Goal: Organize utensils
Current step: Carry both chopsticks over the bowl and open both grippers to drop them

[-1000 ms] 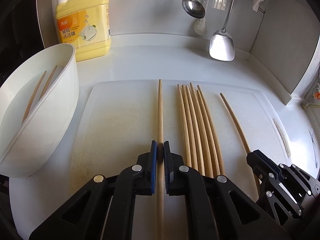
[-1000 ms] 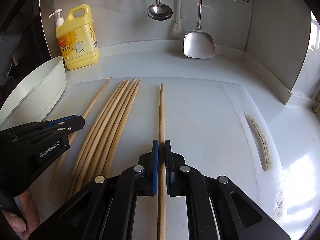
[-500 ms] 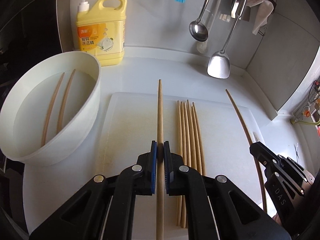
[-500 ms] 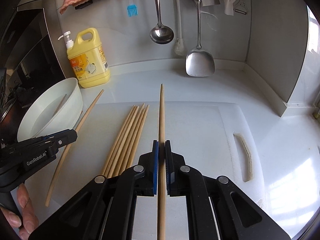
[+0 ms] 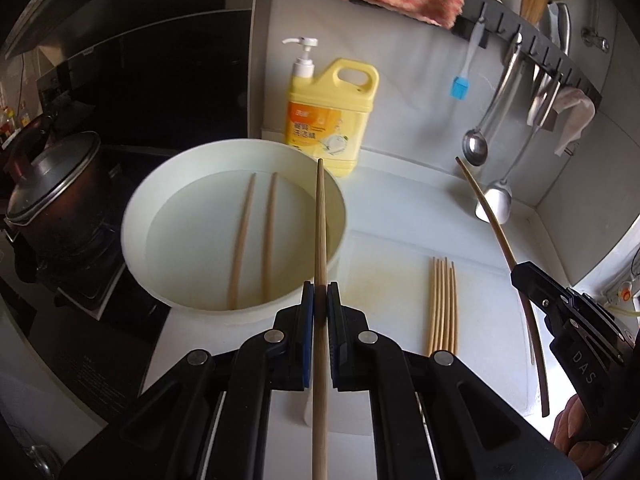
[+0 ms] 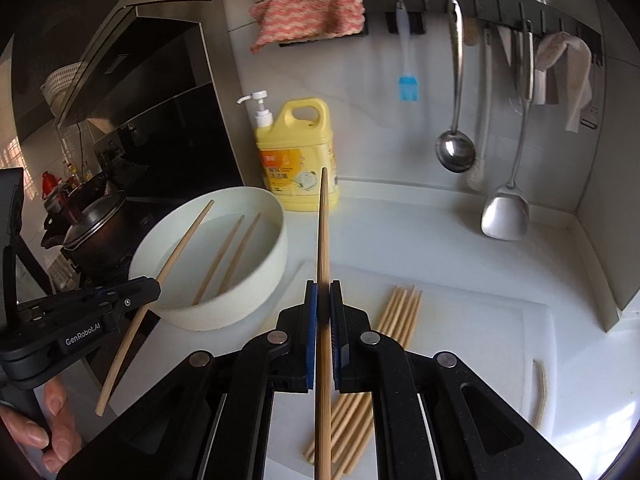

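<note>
A single wooden chopstick (image 5: 321, 240) is pinched between the closed jaws of the left gripper (image 5: 320, 300), its tip held above the white bowl (image 5: 136, 216), in which two more chopsticks (image 5: 256, 240) are seen lying in water. A second chopstick (image 6: 323, 260) is clamped in the same way by the right gripper (image 6: 323, 300), held in the air over the white cutting board (image 6: 480, 320), where a bundle of chopsticks (image 6: 400, 312) is left lying. Behind the bowl a yellow detergent bottle (image 5: 332, 120) is stood against the wall, and a ladle (image 6: 455, 152) and a spatula (image 6: 505, 212) are hung from the rail to its right.
</note>
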{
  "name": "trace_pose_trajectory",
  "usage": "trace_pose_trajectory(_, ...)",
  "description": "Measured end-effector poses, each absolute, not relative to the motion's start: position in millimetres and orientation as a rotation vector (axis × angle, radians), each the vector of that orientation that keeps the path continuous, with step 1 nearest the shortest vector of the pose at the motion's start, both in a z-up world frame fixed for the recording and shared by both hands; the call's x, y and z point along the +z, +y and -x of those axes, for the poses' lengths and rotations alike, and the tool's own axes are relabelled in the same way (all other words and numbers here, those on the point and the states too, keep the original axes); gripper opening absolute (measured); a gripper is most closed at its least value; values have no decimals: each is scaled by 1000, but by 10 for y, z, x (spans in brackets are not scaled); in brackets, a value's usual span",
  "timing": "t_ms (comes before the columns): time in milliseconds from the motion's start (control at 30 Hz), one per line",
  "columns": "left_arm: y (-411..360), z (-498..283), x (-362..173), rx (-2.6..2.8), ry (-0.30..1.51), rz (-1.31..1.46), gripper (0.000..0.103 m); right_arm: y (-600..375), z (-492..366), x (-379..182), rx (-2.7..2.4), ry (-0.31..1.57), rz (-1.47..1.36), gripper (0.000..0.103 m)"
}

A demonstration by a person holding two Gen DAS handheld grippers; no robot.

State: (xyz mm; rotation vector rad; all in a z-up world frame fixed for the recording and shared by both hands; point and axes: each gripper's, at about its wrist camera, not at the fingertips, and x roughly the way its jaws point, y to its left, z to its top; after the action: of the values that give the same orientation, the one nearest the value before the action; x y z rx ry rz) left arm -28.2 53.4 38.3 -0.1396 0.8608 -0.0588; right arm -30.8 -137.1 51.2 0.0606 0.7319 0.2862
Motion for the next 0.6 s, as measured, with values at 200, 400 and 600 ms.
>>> trace_pose_trajectory(200,1138,10,505,-6,838,160,7,-757,-73,683,363,702,-60,6)
trace_pose_trajectory(400,1660,-458,504,7,832,173,7,-127,-596,719,403,706,-56,6)
trace_pose_trajectory(600,1832,-967,238,-56,897,173,7,240,-1102,358,381,811,-106,6)
